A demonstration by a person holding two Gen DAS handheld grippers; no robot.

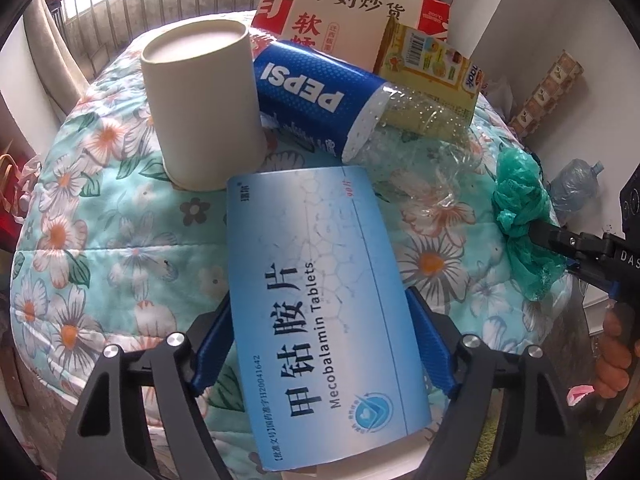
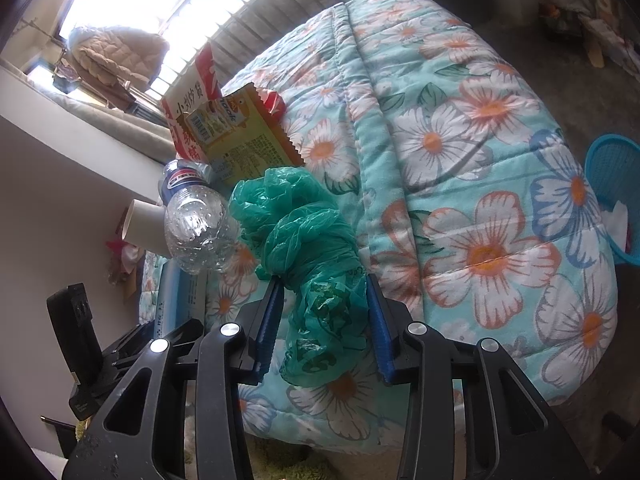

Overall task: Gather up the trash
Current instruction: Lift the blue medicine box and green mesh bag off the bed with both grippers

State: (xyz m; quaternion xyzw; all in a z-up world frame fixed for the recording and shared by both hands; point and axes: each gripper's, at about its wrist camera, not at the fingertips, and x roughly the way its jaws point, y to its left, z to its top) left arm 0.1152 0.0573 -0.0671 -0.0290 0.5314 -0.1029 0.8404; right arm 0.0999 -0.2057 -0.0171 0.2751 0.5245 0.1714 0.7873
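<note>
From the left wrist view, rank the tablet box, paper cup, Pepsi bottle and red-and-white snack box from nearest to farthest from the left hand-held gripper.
1. Tablet box: between the left hand-held gripper fingers.
2. Paper cup: beyond the box, upside down, left.
3. Pepsi bottle: lying behind, centre-right.
4. Snack box: standing at the back.

Left hand-held gripper (image 1: pixel 320 344) wide, right hand-held gripper (image 2: pixel 322 320) half-closed, both down-tilted.
</note>
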